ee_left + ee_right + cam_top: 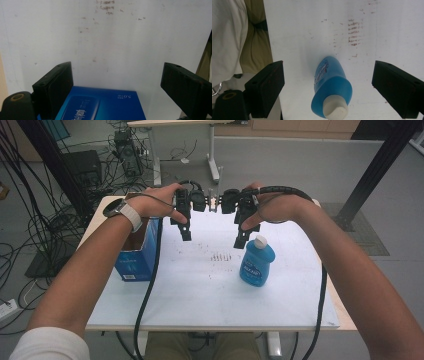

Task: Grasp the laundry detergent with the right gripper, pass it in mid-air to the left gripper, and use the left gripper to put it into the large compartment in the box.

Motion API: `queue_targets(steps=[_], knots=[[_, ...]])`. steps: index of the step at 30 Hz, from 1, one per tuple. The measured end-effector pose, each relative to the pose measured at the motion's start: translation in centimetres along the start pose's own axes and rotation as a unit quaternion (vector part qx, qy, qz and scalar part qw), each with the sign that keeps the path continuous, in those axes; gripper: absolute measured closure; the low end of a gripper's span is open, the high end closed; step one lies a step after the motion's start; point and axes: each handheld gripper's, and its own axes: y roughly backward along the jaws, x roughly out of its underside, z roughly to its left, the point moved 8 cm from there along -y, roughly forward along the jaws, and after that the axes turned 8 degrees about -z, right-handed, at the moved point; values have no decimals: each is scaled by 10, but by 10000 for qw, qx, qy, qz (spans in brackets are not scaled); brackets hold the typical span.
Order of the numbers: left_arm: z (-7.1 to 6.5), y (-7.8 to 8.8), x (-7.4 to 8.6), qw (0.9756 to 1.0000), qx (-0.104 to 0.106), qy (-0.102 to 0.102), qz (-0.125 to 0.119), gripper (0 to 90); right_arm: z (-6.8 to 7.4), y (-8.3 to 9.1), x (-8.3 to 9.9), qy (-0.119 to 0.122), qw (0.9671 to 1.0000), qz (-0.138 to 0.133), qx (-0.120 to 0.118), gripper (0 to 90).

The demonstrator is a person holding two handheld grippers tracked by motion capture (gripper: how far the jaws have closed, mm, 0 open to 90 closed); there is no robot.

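A blue bottle (256,264) with a white cap stands upright on the white table (200,295), right of centre. An open-topped blue box (136,255) stands at the table's left edge. My left gripper (184,230) hangs open above the far side of the table, just right of the box. In the left gripper view the box (100,105) lies below the wide-apart jaws of the left gripper (117,75), untouched. My right gripper (242,237) hovers open just above and behind the bottle. From above, the bottle (332,82) sits between the spread jaws of the right gripper (328,66), clear of both.
Brown scuff marks (220,256) dot the table's middle. Cables trail from both grippers over the near edge. Beyond the far edge are tangled floor cables (30,220), a second table's legs (214,165) and a black post (380,165) at the right.
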Motion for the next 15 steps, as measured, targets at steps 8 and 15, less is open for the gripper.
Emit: queue_targets(steps=[8, 15], knots=[[-1, 1, 0, 10000, 10, 14, 25, 110, 1, 3, 1, -29, 10000, -14, 23, 109], [0, 1, 0, 10000, 7, 8, 27, 110, 1, 4, 0, -19, 10000, -20, 32, 109]])
